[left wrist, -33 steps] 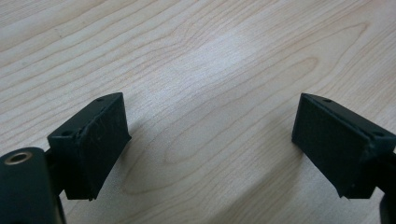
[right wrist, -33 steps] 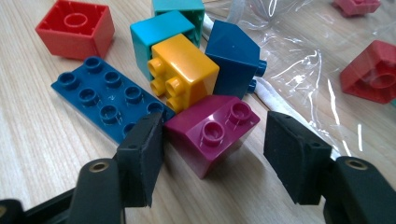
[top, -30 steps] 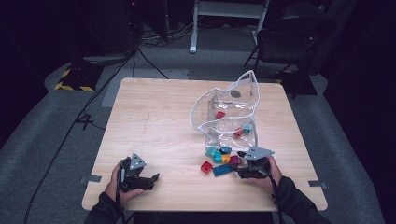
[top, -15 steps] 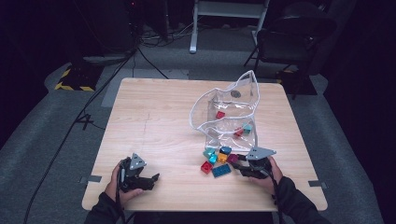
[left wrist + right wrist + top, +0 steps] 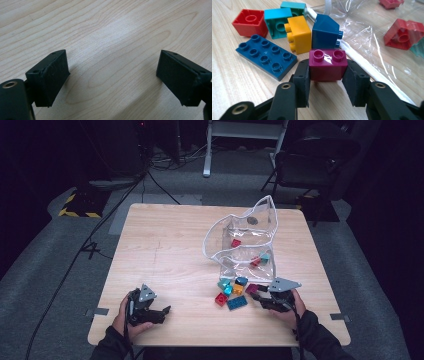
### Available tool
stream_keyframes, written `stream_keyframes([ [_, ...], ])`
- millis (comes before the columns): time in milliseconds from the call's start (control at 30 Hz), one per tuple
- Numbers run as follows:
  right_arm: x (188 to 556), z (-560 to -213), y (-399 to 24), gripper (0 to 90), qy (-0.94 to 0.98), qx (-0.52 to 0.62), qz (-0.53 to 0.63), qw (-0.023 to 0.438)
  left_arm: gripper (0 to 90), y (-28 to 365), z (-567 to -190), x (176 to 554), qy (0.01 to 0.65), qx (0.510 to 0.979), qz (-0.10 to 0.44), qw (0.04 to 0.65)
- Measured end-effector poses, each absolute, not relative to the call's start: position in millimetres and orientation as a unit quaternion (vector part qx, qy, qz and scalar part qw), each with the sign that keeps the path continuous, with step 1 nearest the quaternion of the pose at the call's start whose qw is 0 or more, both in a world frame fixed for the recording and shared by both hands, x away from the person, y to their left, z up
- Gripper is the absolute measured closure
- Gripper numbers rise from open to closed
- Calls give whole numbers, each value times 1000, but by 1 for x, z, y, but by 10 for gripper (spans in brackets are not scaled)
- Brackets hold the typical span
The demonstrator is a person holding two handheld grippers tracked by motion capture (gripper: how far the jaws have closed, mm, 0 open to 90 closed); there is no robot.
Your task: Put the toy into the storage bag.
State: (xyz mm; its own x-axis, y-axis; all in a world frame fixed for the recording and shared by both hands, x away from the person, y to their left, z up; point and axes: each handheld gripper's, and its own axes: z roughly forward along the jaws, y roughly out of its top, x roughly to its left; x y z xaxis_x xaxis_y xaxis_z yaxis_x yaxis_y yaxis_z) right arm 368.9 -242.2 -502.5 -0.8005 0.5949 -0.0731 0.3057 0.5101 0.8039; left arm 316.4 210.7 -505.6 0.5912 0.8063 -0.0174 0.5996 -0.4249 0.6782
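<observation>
Gripping the magenta brick in my right gripper, whose jaws have just been closing onto its sides.

Near the table's right front edge, my hold sits low on the brick, so lifting could tip it; beyond it the yellow brick, dark blue sloped brick and bag rim crowd close. My left gripper rests open, empty, near left.

loose bricks lay on the table just before the bag (more bricks inside it), the flat plate nearest the edge.
</observation>
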Motion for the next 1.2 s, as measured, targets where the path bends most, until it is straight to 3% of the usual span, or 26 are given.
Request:
stream_keyframes([
  [533,363,-483,-258,592,829,271,456,177,111,211,-506,316,424,829,157,329],
  [1200,354,-453,-275,592,803,268,485,220,110,211,-506,316,424,829,157,329],
])
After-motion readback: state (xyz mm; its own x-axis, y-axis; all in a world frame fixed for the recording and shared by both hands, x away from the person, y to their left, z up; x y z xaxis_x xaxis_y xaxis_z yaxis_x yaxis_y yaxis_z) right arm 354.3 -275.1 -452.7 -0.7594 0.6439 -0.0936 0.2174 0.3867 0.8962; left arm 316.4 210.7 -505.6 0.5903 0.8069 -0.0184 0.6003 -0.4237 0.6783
